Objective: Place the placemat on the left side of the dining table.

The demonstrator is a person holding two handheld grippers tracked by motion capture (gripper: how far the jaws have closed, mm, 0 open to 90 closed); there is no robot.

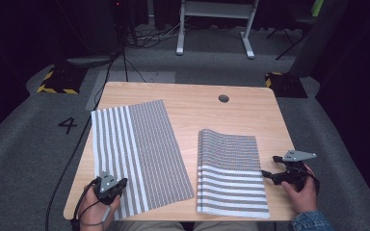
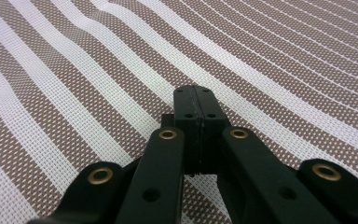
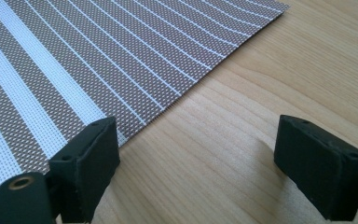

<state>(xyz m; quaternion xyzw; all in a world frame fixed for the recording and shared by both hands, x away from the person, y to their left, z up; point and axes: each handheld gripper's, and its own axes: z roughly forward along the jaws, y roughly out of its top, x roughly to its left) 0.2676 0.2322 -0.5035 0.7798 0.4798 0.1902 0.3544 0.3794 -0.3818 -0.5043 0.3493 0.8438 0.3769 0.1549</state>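
Two brown-and-white striped woven placemats lie on a wooden table. The left placemat is spread flat. Over its near left corner a hand holds my left gripper. In the left gripper view that gripper has its jaws pressed together just above the weave of the left placemat, and I see nothing between them. The right placemat is folded over on itself. At its right edge my right gripper stands open. In the right gripper view the right gripper has one jaw over the edge of the right placemat and the other over bare wood.
A round cable hole sits near the table's far edge. Bare wood runs along the far side and down the right side. On the grey floor are cables, a painted number 4, yellow-and-black marked bases and a white desk frame.
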